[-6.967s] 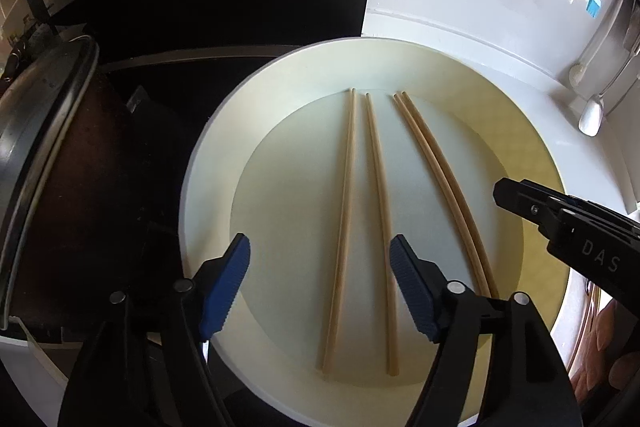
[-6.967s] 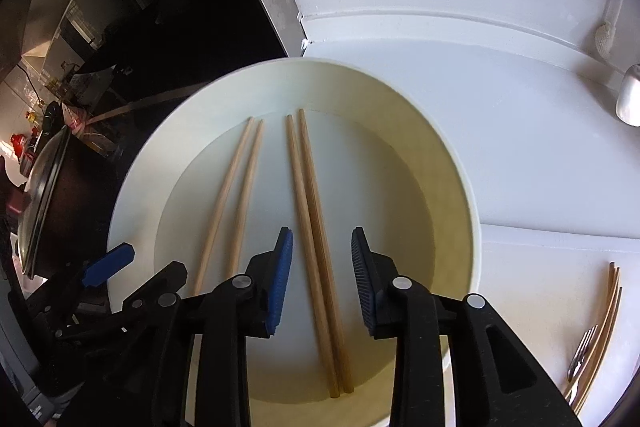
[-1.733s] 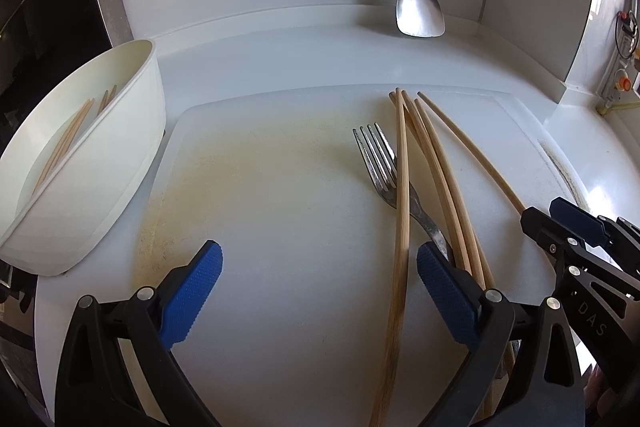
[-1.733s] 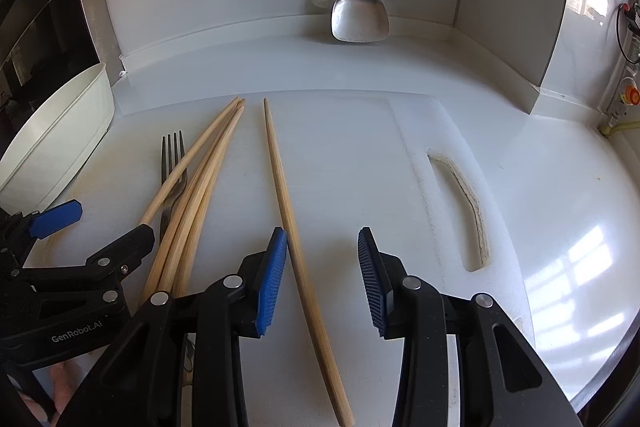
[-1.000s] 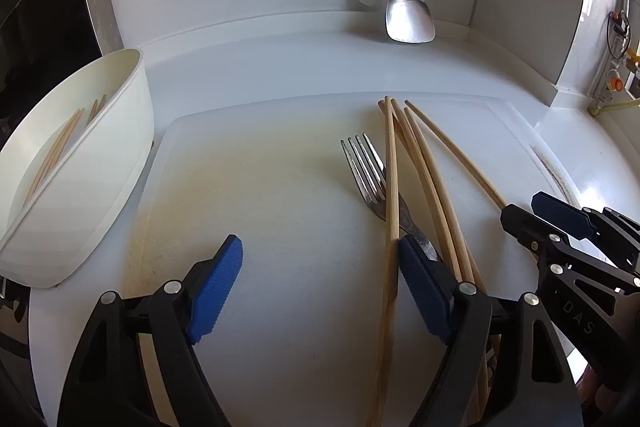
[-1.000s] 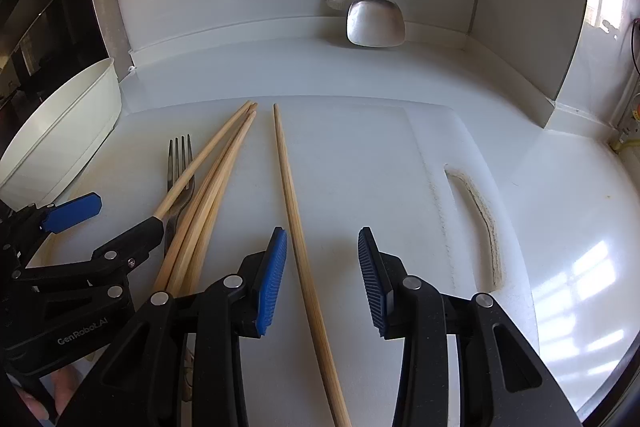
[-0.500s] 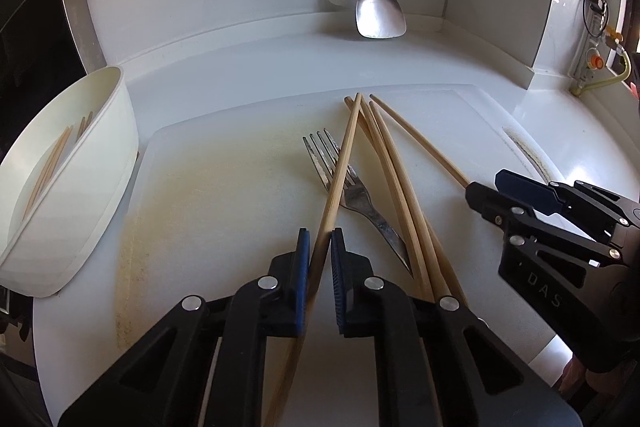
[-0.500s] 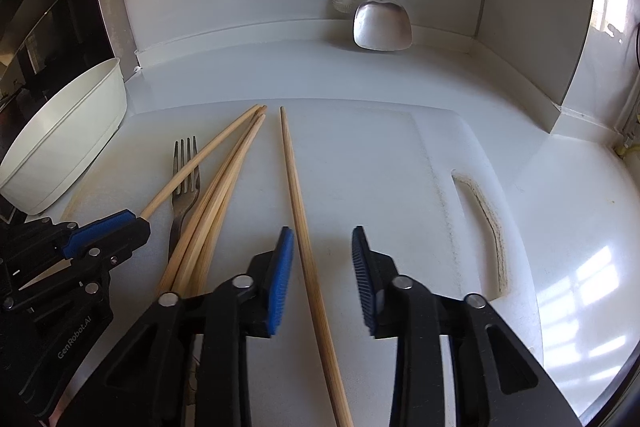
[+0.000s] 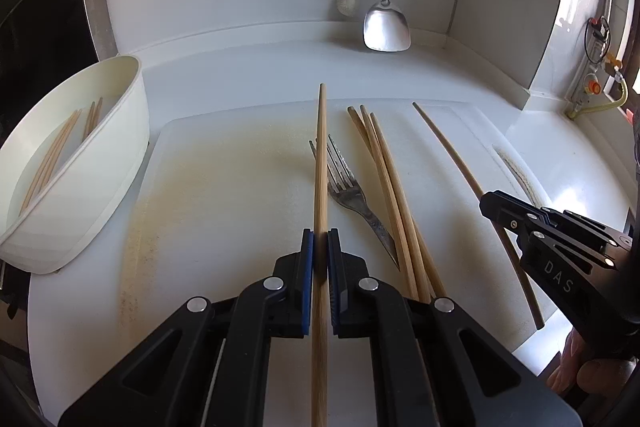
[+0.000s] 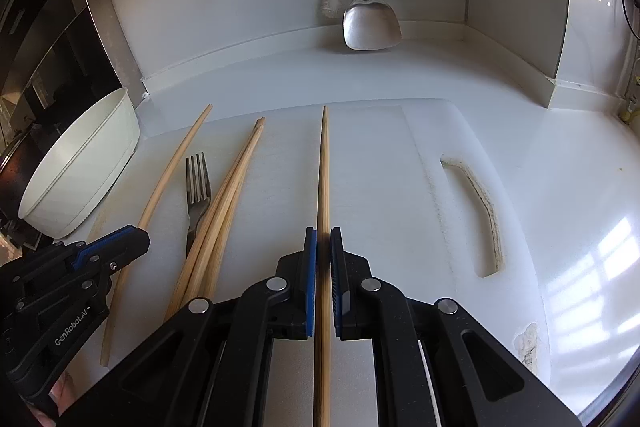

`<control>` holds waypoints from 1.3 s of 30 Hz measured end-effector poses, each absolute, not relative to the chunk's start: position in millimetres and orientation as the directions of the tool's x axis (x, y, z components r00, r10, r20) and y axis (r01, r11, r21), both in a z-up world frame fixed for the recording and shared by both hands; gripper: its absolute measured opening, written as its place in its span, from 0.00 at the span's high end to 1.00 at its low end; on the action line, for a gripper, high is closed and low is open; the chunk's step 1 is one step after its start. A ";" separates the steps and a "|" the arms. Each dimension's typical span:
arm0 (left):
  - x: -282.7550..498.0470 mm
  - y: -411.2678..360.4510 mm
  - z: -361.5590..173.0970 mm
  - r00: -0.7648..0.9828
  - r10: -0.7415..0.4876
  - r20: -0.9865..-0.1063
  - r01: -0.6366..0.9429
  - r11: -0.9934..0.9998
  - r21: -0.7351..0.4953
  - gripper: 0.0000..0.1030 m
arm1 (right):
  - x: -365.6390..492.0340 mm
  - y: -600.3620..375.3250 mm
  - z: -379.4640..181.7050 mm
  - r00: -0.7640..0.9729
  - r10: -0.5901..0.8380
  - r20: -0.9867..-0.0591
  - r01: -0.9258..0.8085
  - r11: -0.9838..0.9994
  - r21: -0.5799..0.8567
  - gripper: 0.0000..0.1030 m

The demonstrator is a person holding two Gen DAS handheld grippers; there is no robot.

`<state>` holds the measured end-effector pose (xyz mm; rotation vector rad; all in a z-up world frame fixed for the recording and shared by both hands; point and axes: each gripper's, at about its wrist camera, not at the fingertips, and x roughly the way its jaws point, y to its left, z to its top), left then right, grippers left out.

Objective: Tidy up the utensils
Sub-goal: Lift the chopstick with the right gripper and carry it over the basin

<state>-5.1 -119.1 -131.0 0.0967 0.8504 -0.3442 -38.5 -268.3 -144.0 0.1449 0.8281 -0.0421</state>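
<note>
My left gripper (image 9: 320,239) is shut on a wooden chopstick (image 9: 321,155) that points straight ahead over a steel fork (image 9: 348,187) on the white cutting board (image 9: 224,187). My right gripper (image 10: 323,235) is shut on a second chopstick (image 10: 323,167). Three loose chopsticks (image 10: 230,191) lie in a bundle beside the fork (image 10: 198,187). In the left wrist view the right gripper (image 9: 488,203) shows at the right with its chopstick (image 9: 448,151). The right wrist view has the left gripper (image 10: 134,237) at lower left. A cream bowl (image 9: 120,147) at the left holds several chopsticks (image 9: 52,155).
A steel spatula (image 10: 370,23) and a white brush (image 10: 330,3) hang on the back wall. The board has a handle slot (image 10: 484,211) on its right side. The bowl (image 10: 96,183) stands off the board's left edge, next to a dark stove area. A hand (image 9: 588,371) holds the right gripper.
Both grippers went from the bowl to the cutting board. Each pair of jaws closed from open onto one chopstick. The left chopstick now points straight ahead.
</note>
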 end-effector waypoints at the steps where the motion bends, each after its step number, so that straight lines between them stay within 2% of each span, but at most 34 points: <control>1: -5.2 -117.8 -129.1 0.611 -0.261 -0.748 0.332 0.942 -0.057 0.93 | -39.4 -268.1 -142.6 0.678 0.022 -0.735 0.091 0.989 0.113 0.93; 13: -18.5 -107.3 -81.0 0.658 -0.237 -0.715 0.258 0.963 -0.081 0.93 | -54.0 -271.0 -93.7 0.712 0.055 -0.700 0.038 0.992 0.117 0.93; 23: -30.2 -75.0 -17.9 0.712 -0.171 -0.681 0.136 0.985 -0.104 0.93 | -42.3 -242.9 -28.3 0.728 0.167 -0.665 -0.090 0.985 0.149 0.93; 31: -9.8 -1.4 11.3 0.734 -0.101 -0.671 0.048 0.994 -0.096 0.93 | -10.6 -170.2 -1.3 0.717 0.251 -0.650 -0.186 0.968 0.169 0.93; 39: 46.8 96.1 -5.5 0.700 -0.056 -0.712 0.015 0.998 -0.064 0.93 | 52.1 -71.9 -9.4 0.668 0.304 -0.679 -0.210 0.953 0.220 0.93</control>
